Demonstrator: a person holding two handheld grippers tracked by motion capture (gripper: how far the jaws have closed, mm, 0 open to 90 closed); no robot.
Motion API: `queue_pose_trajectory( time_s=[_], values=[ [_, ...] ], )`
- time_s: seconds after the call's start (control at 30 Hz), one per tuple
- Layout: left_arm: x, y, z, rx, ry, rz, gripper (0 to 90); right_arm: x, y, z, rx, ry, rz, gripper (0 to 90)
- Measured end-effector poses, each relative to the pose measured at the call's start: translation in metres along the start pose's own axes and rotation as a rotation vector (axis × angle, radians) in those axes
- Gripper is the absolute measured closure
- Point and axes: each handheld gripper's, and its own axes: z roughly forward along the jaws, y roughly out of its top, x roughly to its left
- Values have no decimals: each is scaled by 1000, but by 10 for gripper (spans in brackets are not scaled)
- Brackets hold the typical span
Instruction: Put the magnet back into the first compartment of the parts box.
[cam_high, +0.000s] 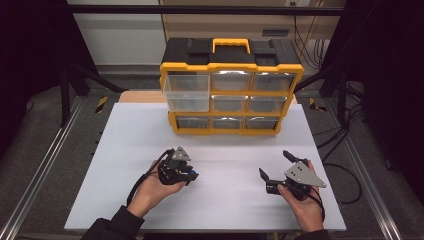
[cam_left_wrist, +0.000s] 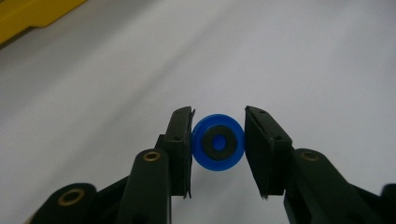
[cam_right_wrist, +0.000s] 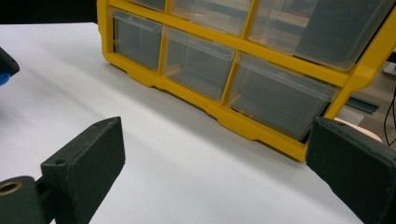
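White table (cam_high: 215, 200) — one blue wheel (cam_left_wrist: 218, 142) in left claw (cam_left_wrist: 218, 135).

Small round blue plastic disc w/ black ring at centre (cam_left_wrist: 218, 142) is sitting upright on edge, flat face toward left tool's camera, pinched btwn left tool (cam_left_wrist: 218, 140) jaws, just above white surface (cam_left_wrist: 303, 60), well in front of organiser.

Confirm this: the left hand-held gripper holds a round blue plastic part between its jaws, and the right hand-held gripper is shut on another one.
Not quite. The left hand-held gripper does hold the round blue plastic part, but the right hand-held gripper holds nothing: the right gripper view shows its jaws wide apart over the white table, with nothing between them.
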Motion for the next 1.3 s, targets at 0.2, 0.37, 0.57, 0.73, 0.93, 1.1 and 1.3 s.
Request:
queue_pose_trajectory(
  time_s=[0.2,0.37,0.57,0.73,0.93,1.1,1.3],
  values=[
    [3,2,-8,-25,4,-9,623,0,0,0,1,0,-1,51],
    [6,3,-15,-42,10,-16,623,0,0,0,1,-1,-1,51],
    [7,5,-23,-66,20,-18,623,0,0,0,1,0,-2,51],
    [6,8,-29,-85,26,-15,623,0,0,0,0,0,-4,51],
    [6,10,-37,-105,30,-13,623,0,0,0,1,1,-4,52],
    [5,12,-42,-128,37,-11,623,1,0,0,2,3,-6,53],
    [4,15,-49,-155,41,-8,623,1,0,0,4,4,-5,54]
  ],
)
